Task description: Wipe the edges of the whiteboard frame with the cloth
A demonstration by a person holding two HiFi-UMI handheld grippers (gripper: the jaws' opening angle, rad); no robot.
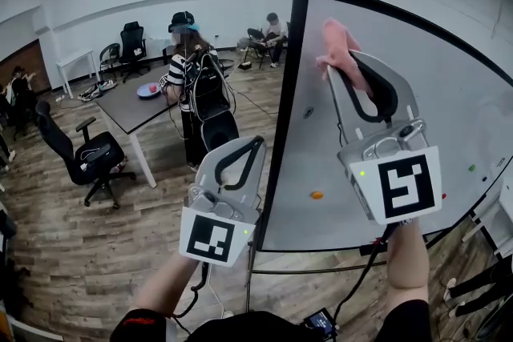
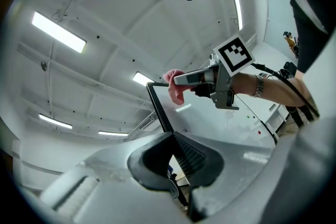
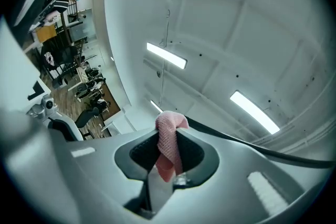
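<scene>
A whiteboard [image 1: 417, 116] with a black frame [image 1: 282, 116] stands on the right of the head view. A pink cloth [image 1: 340, 44] is clamped in my right gripper [image 1: 343, 70], held up against the board's face just inside its upper left corner. In the right gripper view the pink cloth [image 3: 169, 145] hangs pinched between the jaws, with the frame's black top edge [image 3: 252, 145] behind. My left gripper [image 1: 255, 143] is shut and holds nothing, its tip next to the frame's left edge, lower down. The left gripper view shows the frame corner [image 2: 152, 86], the cloth [image 2: 176, 85] and the right gripper [image 2: 181, 80].
A grey table [image 1: 140, 104] with a blue bowl [image 1: 149, 90] stands behind, a person [image 1: 186, 68] beside it. Black office chairs [image 1: 88, 154] stand on the wooden floor at left. Small magnets [image 1: 317, 194] dot the board. The board's stand [image 1: 321, 268] runs below.
</scene>
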